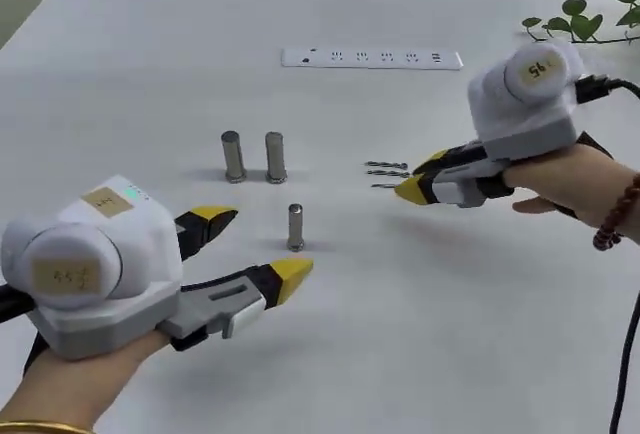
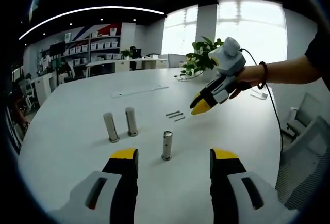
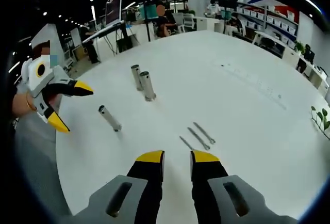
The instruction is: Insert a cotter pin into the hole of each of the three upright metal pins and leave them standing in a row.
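**Tiny wire pins and smooth steel posts: pinching with care**

Three short, round, shiny metal pins are standing on the plain white surface (image 1: pixel 450 334). The back left metal pin (image 1: pixel 233 156) and the back right metal pin (image 1: pixel 275 157) are standing just beside each other. The front metal pin (image 1: pixel 295 227) is standing alone at about 5 o'clock from them. Three thin grey wire cotter pins (image 1: pixel 387 175) are lying flat, side by side, at 3 o'clock from the back two and well apart from them.

The left tool (image 1: pixel 262 242) is hanging at about 7 o'clock from the front metal pin. Its yellow-tipped jaws are gaping wide and holding nothing. The right tool (image 1: pixel 420 176) is pointing at the cotter pins from 3 o'clock, just beside them. Its jaws are sitting close together with a thin gap, and it is carrying nothing.

The cotter pins are looking very light, thin and springy, so they are probably going to slide or flick away. Pinching one near one end, across the wire, is likely the safest hold. The metal pins are looking hard, smooth and easy to tip. Gripping one around its middle is probably going to keep it steady. The holes are too small to make out.
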